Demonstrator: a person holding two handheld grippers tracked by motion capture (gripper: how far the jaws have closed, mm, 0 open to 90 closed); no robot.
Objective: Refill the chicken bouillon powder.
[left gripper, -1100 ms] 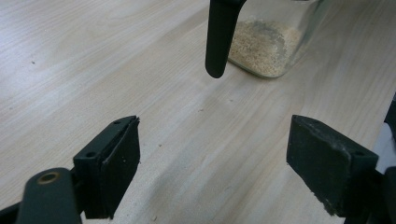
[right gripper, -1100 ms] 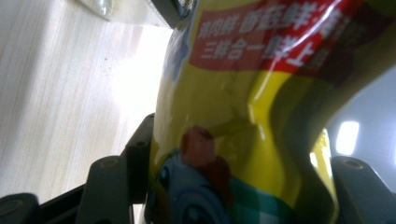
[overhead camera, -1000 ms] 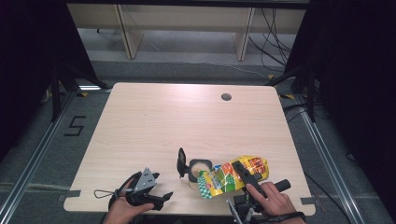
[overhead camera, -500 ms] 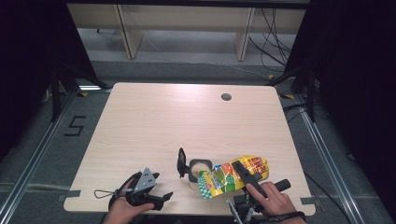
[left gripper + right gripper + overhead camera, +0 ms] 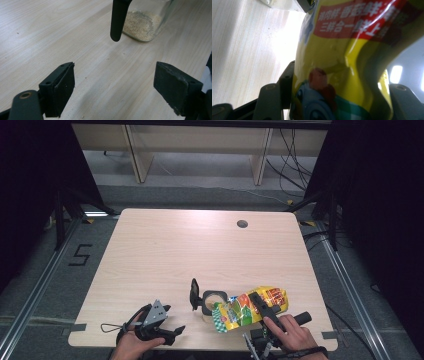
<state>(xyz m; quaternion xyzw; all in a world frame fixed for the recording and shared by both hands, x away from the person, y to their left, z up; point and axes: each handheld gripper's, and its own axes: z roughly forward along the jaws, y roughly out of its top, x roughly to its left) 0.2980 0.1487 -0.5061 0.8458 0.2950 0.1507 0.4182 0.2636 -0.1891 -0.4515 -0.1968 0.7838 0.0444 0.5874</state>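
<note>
Yellow seasoning bag (image 5: 250, 307) pinched in your right gripper (image 5: 260, 304), tipped over glass jar (image 5: 214, 301) | your left gripper (image 5: 113, 85) spread, nothing between | jar on wooden table (image 5: 200, 245).

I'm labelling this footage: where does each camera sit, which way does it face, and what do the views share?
High view: above the person's side of the table, facing forward and down; both hands, left gripper and right gripper show.
Left gripper view: rides the left gripper, looking along open jaws at the jar.
Right gripper view: rides the right gripper, jaws shut on the bag.
Shared: jar in high and left gripper views; bag in high and right gripper views.
</note>
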